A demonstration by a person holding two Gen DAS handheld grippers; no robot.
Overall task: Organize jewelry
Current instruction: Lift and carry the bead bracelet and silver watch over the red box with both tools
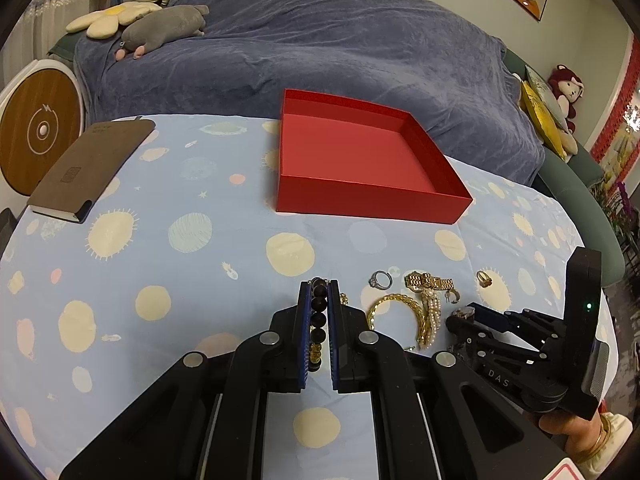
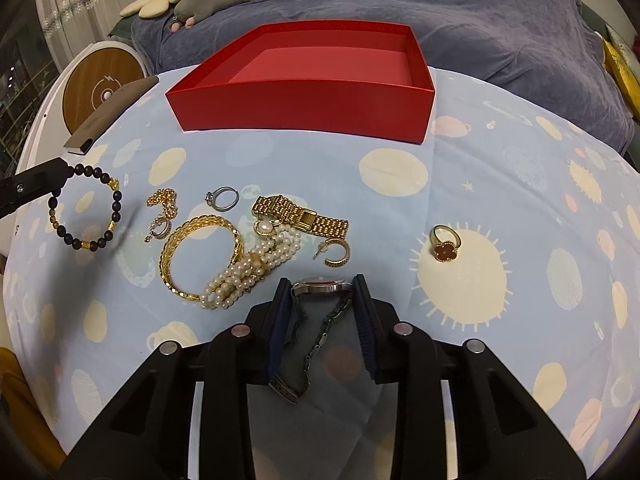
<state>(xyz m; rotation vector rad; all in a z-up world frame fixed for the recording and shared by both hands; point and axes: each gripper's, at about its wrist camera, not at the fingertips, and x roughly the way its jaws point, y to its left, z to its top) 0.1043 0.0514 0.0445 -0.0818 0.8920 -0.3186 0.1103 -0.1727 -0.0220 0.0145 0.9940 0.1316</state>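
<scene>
My left gripper (image 1: pixel 319 286) is shut on a dark bead bracelet (image 1: pixel 319 312) with gold beads; in the right wrist view the bracelet (image 2: pixel 86 210) hangs from its fingers at the far left. My right gripper (image 2: pixel 322 286) has both pads against the case of a silver watch (image 2: pixel 323 289), whose metal band trails back between the fingers. An open red box (image 1: pixel 368 204) (image 2: pixel 300 108) stands farther back on the table. Between the grippers lie a silver ring (image 2: pixel 224 199), a gold watch (image 2: pixel 304 216), a gold chain bracelet (image 2: pixel 200 256), pearls (image 2: pixel 248 272) and a hoop earring (image 2: pixel 338 254).
A gold ring with a red clover (image 2: pixel 444 246) lies alone to the right. A brown notebook (image 1: pixel 92 168) rests at the table's far left. Behind the table is a bed under a blue blanket (image 1: pixel 320 40). A person's hand (image 1: pixel 576 428) holds the right gripper.
</scene>
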